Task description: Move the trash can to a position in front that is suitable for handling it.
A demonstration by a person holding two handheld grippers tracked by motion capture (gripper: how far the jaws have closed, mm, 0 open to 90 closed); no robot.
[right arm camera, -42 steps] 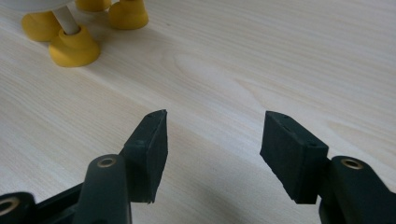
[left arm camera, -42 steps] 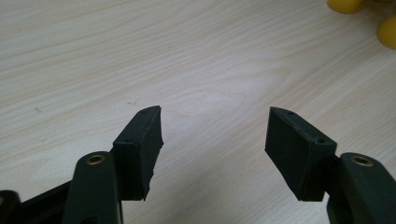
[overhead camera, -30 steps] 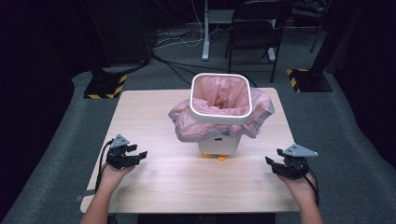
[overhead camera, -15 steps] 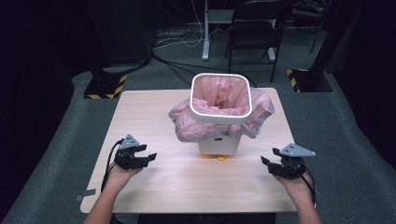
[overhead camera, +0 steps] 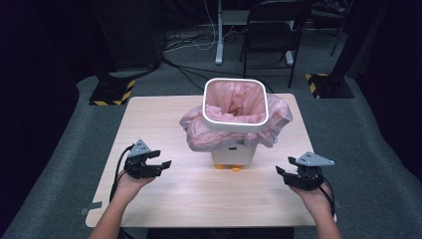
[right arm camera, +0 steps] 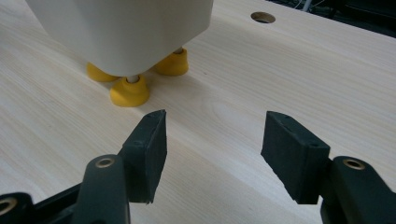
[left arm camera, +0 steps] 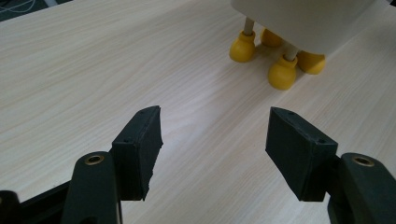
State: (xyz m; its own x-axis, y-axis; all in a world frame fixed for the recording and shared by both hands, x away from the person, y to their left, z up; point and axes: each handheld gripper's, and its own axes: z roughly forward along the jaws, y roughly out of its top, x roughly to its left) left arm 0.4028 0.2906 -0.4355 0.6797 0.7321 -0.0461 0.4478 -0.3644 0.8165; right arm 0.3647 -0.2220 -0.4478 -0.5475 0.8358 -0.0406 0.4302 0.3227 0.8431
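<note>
Black jaws on our left gripper (overhead camera: 158,166) stand wide apart with nothing between them; they have just been opening further, and in the left gripper view only bare wood lies between the pads. Our right gripper (overhead camera: 284,174) is likewise released, its jaws spread over bare table (overhead camera: 199,199).

Between the two hands stands the white bin (overhead camera: 234,155), near the middle of the table, raised on small yellow feet (left arm camera: 281,77). A pink bag liner (overhead camera: 199,130) is folded over the rim (overhead camera: 235,105) and hangs loosely down the outside on all sides.

We judge the step in hand to be the approach to that liner. Both grippers sit low, level with the feet, so to do it well we should raise each hand toward the overhanging plastic rather than push in at the base. We would keep the jaws spread until a fold of film lies fully between the pads, then close on the film alone, not on the hard rim. Taking opposite sides at a similar height should keep the light bin from tipping or sliding on its narrow feet.
</note>
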